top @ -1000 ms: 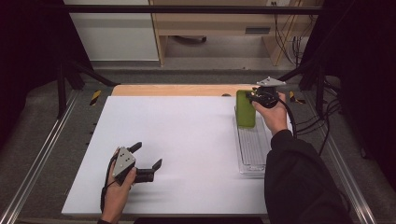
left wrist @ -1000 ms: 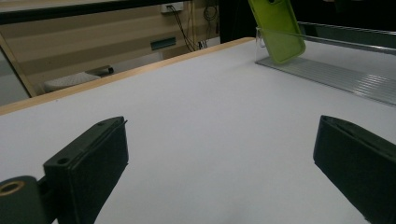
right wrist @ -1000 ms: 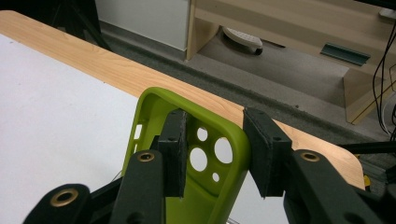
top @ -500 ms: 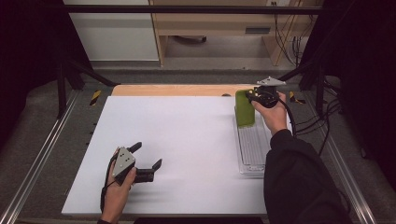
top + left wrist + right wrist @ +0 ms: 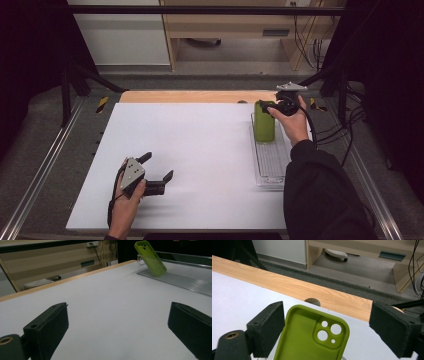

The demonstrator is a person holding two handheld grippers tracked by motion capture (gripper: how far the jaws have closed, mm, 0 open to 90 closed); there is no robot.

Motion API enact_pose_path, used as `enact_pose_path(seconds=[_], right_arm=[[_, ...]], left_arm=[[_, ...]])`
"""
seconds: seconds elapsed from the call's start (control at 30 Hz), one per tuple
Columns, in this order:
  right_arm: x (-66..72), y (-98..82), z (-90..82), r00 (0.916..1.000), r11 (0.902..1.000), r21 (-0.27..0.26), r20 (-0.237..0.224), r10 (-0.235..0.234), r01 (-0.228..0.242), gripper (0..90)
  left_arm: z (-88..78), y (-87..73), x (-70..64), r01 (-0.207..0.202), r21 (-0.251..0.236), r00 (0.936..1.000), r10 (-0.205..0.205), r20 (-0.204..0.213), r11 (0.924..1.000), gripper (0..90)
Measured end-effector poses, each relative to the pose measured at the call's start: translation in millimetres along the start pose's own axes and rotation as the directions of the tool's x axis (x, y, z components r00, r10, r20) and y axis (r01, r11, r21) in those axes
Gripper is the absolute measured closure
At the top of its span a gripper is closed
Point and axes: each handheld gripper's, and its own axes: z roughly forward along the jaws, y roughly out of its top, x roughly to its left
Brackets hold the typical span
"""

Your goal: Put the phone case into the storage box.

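The step in hand looks like letting go of the green phone case (image 5: 263,122) so that it stays propped in the clear tray (image 5: 270,167).

Taking the tray as the landmark and starting at the left: the left claw (image 5: 159,168) rests on the white tabletop (image 5: 200,150) well to the left of the tray, near the front edge, its jaws spread and empty; it has no part to play here and is best left where it is.

In the tray itself, the case leans at the far end, its upper edge against the tray's far wall, open side and camera holes turned toward the right claw (image 5: 325,336). At the tray's far end that claw has just been opening. Its jaws now stand on either side of the case's top; the right pad is clearly apart from it, while the left pad (image 5: 270,327) sits just beside the case's edge, and I cannot tell whether a sliver of contact remains.

To finish well, I judge the claw should lift straight up and away without swinging sideways, since a brush from that near pad could tip the leaning case flat or drag it out of the tray.
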Motion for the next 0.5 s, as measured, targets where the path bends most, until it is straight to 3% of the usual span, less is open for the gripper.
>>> enact_pose_path(seconds=[0.27, 0.5], right_arm=[[1.6, 0.5, -2.2, 0.9999, 1.0, 0.002, 0.01, -0.002, 0.002, 8.5], [3.6, 0.2, -1.8, 0.9997, 0.9997, 0.016, -0.01, 0.02, -0.02, 8.0]], left_arm=[[-0.6, 0.2, 0.4, 0.001, -0.003, 1.0, -0.001, -0.002, 1.0, 2.6], [-0.7, 0.1, 0.9, 0.002, -0.004, 1.0, -0.002, -0.003, 1.0, 2.5]])
